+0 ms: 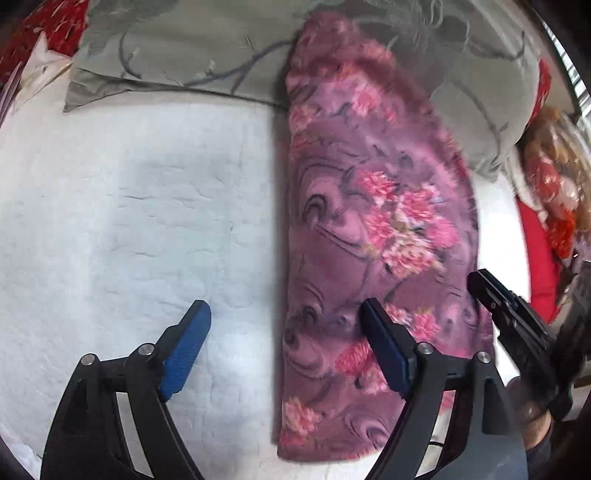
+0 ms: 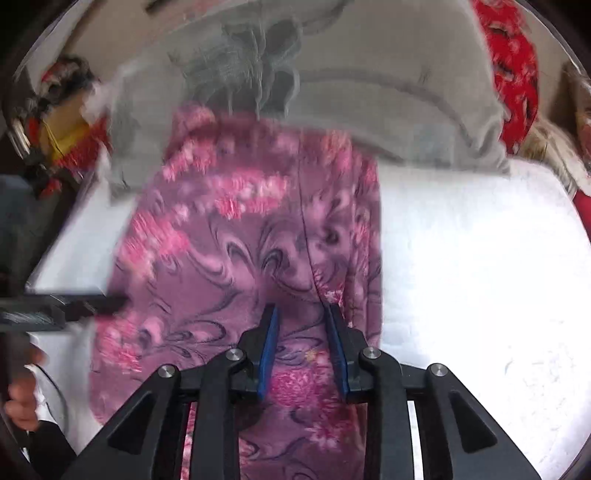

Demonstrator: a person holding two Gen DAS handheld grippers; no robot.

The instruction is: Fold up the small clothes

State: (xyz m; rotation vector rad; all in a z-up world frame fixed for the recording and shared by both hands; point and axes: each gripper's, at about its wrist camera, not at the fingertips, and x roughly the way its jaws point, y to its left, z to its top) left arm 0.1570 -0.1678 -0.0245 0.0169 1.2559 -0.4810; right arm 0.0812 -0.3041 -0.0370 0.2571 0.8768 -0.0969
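Note:
A purple fleece garment with pink flowers (image 1: 373,229) lies folded into a long strip on the white bedcover (image 1: 129,221). My left gripper (image 1: 284,317) is open and empty, its left finger over the bedcover and its right finger over the garment's near part. The right gripper shows in the left wrist view (image 1: 517,325) at the garment's right edge. In the right wrist view the garment (image 2: 240,240) fills the middle. My right gripper (image 2: 301,321) hovers over its near part with jaws partly open, holding nothing. The left gripper (image 2: 74,304) shows at the left.
A grey patterned pillow (image 1: 221,48) lies at the far end of the bed, partly under the garment's far end. Red patterned fabric (image 1: 33,33) and a doll-like heap (image 1: 554,177) lie at the sides. The white bedcover (image 2: 480,277) extends right of the garment.

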